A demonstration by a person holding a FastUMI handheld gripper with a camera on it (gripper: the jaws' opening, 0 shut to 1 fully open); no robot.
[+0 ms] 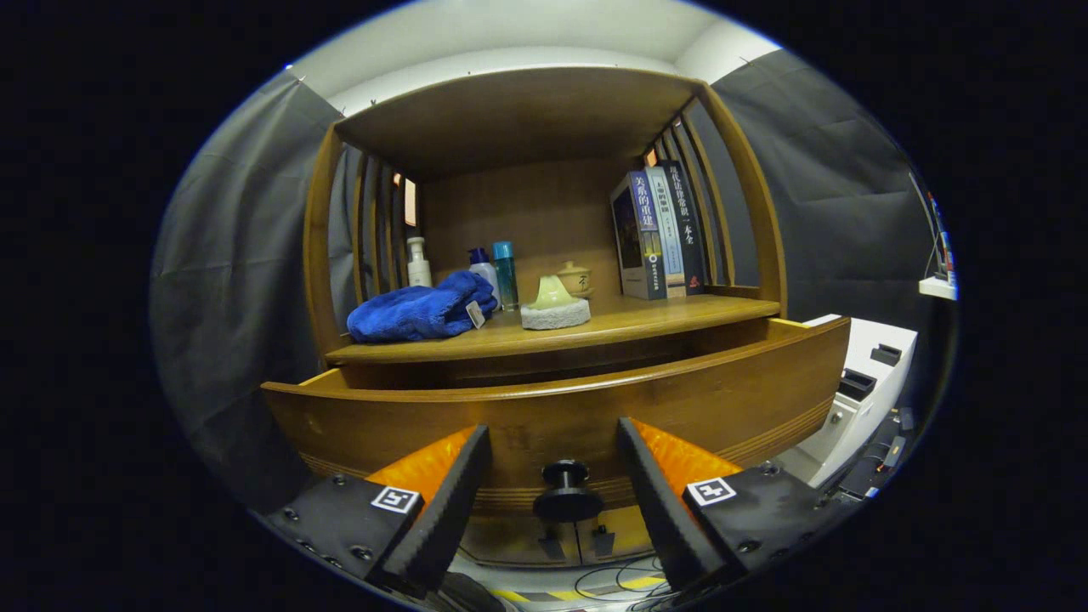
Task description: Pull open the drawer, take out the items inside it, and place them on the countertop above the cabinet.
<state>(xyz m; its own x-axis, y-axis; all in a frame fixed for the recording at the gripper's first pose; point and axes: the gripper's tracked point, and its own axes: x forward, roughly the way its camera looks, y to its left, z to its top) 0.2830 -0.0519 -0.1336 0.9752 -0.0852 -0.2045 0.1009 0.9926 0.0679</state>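
The hand-held gripper (pixel 552 493) sits low in front of the drawer (pixel 561 416), its two fingers spread wide with the black knob (pixel 567 491) between them and touching neither. It has hold of nothing. The drawer already stands pulled out from the cabinet, its front well forward of the counter (pixel 663 316) edge above it.

From where the gripper looks, the drawer front hides the inside, so I cannot tell what remains in there, if anything. That is the first risk, to my eye: reaching over that tall front without seeing the contents could knock an item or close on it badly.

The second risk is the counter itself. A blue towel (pixel 421 313) lies heaped near the left front edge, and just beside it sits a pale sponge-like block with a yellowish piece on top (pixel 555 306). Behind them stand a white pump bottle (pixel 417 263), a blue-capped bottle (pixel 483 268) and a teal one (pixel 505 274), with a small lidded pot (pixel 575 279) near the back. Books (pixel 654 234) stand upright at the right. The bare stretch is at the right front corner; setting anything down elsewhere could topple a bottle.

The open drawer could also be bumped shut by a lifting arm.

Dark cloth walls the booth, and white equipment (pixel 867 382) stands off to the right.
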